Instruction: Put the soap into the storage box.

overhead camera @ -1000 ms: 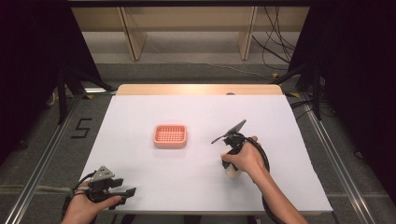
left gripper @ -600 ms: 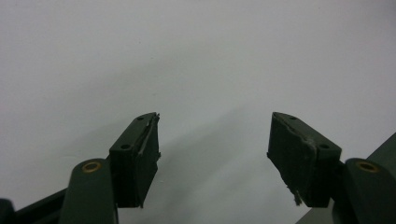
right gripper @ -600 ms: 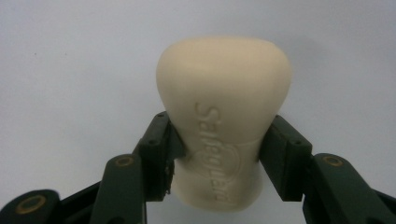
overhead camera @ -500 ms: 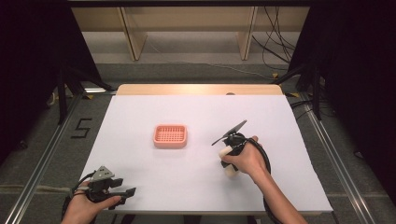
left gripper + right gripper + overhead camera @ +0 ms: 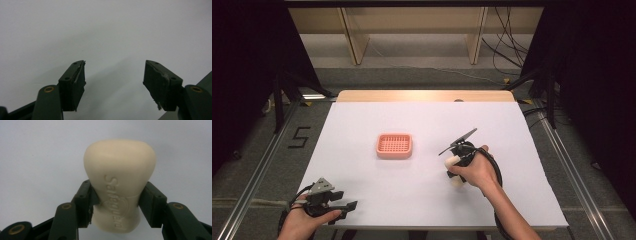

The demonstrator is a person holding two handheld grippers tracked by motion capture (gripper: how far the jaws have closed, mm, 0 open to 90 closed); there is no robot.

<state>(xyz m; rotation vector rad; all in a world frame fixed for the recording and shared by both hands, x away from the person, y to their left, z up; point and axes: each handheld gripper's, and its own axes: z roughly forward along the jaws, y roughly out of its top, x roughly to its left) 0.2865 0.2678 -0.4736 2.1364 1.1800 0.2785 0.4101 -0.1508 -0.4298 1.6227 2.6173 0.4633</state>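
Note:
A cream bar of soap with embossed lettering sits between the two black jaws of my right gripper, which is shut on its waist. In the high view that right gripper is right of centre on the white table, the soap pale under the hand. A salmon-pink slotted soap dish lies to its left, apart from it. My left gripper rests near the front left edge, and its jaws stand wide apart with nothing between them.
The white table has a wooden strip along its far edge. A wooden shelf frame stands beyond it, with loose cables on the floor at the far right. Metal rails run along both sides.

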